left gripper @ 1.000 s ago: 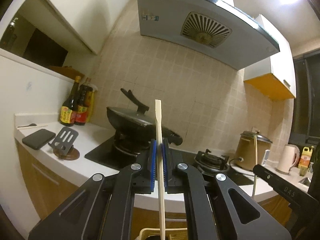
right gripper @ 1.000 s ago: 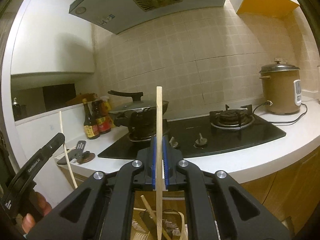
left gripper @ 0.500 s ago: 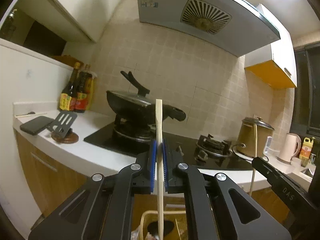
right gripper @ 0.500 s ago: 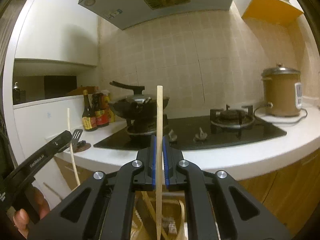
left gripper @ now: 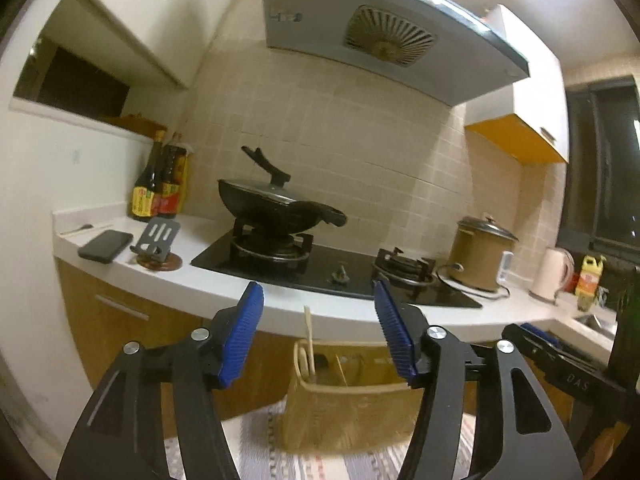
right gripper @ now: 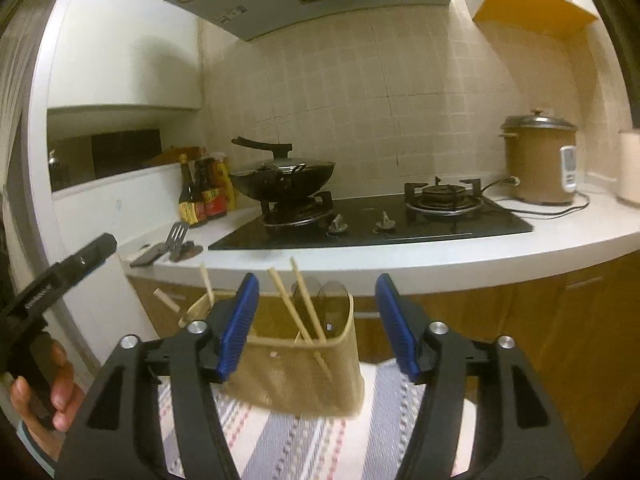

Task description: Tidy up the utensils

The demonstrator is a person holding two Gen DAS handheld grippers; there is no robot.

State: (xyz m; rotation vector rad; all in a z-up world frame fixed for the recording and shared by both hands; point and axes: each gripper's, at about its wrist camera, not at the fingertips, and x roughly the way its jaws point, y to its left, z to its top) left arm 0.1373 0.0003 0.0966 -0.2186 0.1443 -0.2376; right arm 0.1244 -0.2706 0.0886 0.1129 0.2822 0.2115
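A woven beige utensil basket stands on a striped cloth just ahead of and below both grippers. Several wooden chopsticks lean inside it, and one chopstick sticks up at its left end. My left gripper has its jaws opening, with nothing between the blue pads. My right gripper is likewise opening and holds nothing; the chopsticks stand beyond its pads, apart from them.
Behind the basket runs a white counter with a black gas hob, a lidded wok, sauce bottles, a phone, a slotted spatula, a rice cooker and a kettle. A hand shows at the left.
Both grippers went from shut on an upright chopstick to open. The chopsticks now stand in the basket. Both cameras have drawn back and sunk a little, bringing the basket into view.
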